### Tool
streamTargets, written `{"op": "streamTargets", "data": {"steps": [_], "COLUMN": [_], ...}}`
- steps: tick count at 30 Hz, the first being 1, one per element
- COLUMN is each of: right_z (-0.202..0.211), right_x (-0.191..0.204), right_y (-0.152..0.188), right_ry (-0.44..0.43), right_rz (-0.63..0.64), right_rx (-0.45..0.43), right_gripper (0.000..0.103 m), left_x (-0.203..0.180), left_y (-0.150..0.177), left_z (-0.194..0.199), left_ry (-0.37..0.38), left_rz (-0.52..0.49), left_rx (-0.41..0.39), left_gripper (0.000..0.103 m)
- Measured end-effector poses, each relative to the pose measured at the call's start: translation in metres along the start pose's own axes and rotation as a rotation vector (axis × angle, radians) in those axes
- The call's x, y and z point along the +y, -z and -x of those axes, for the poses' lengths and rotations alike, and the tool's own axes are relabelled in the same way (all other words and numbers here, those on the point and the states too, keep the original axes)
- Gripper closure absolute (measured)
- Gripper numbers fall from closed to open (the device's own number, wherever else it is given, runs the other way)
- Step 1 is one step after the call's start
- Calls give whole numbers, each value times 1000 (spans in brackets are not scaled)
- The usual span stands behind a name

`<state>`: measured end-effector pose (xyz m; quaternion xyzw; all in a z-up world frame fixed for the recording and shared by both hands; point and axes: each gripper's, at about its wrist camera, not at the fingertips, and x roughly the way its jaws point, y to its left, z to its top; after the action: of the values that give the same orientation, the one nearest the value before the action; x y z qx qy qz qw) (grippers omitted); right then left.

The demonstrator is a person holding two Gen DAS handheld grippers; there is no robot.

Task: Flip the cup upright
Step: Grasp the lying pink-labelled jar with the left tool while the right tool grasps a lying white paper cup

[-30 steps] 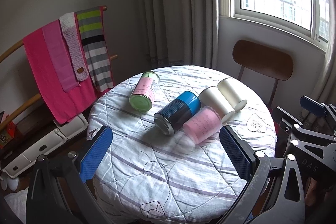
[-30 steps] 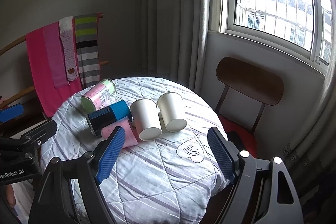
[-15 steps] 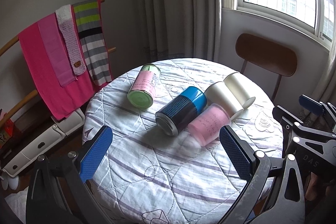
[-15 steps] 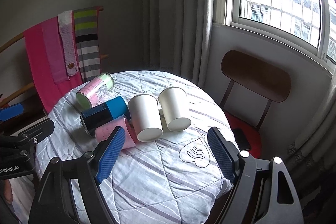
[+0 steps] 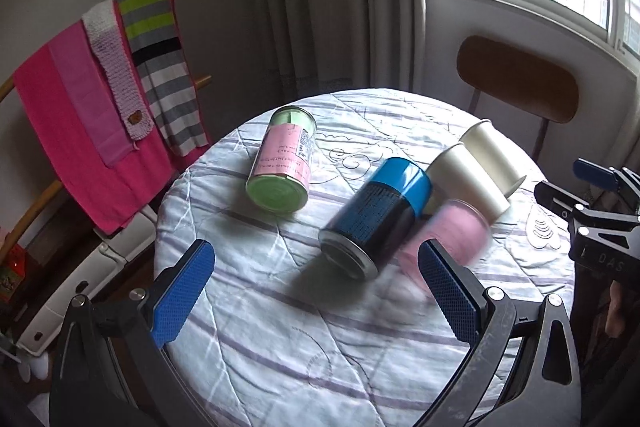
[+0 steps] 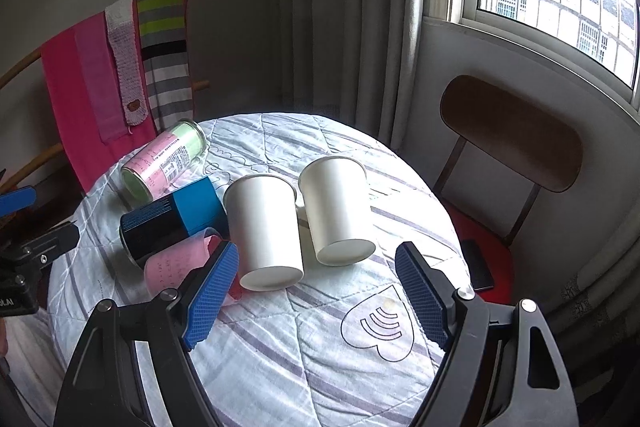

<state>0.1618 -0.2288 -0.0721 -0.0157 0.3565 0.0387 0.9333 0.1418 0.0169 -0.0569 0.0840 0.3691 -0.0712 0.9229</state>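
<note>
Two white paper cups [image 6: 266, 231] [image 6: 338, 209] lie on their sides on the round table [image 6: 288, 359], mouths toward me; they also show in the left wrist view [image 5: 466, 181] [image 5: 494, 157]. A pink cup [image 6: 176, 263] [image 5: 444, 241], a blue-and-black can [image 6: 176, 221] [image 5: 378, 217] and a green jar with a pink label [image 6: 164, 163] [image 5: 284, 161] lie beside them. My right gripper [image 6: 316, 301] is open and empty, just in front of the white cups. My left gripper [image 5: 316, 293] is open and empty, in front of the can.
The table has a striped quilted cloth. A wooden chair [image 6: 510, 131] with a red seat and a dark phone [image 6: 478, 269] stands at the right. A rack with pink and striped towels [image 5: 92, 95] stands at the left. Curtains and a window are behind.
Both grippers have moved closer to the table and lower toward the cups. The cups and cans have not moved.
</note>
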Motion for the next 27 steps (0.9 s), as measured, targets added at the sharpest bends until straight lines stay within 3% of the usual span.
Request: {"op": "streamTargets", "data": {"steps": [3, 8, 15, 20, 22, 27], "right_z": [-14, -34, -62, -88, -96, -116], "right_x": [-4, -13, -27, -34, -34, -43], "right_y": [-8, -25, -50, -61, -63, -72], "right_ry": [-14, -30, -62, -101, -115, -150], "right_rz": [1, 0, 12, 48, 61, 58], "right_rx": [19, 54, 143, 259, 298, 395], "right_gripper": [21, 21, 21, 21, 21, 21], "left_x": [8, 15, 28, 40, 40, 37], "left_y": [-16, -39, -73, -95, -100, -115], "left_z": [-22, -53, -92, -140, -153, -194], "left_ry": [27, 2, 104, 73, 128, 151], "left_rz": [-29, -77, -75, -109, -130, -170], "left_rx": [31, 76, 157, 282, 311, 440], "left_gripper": [0, 0, 0, 0, 0, 0]}}
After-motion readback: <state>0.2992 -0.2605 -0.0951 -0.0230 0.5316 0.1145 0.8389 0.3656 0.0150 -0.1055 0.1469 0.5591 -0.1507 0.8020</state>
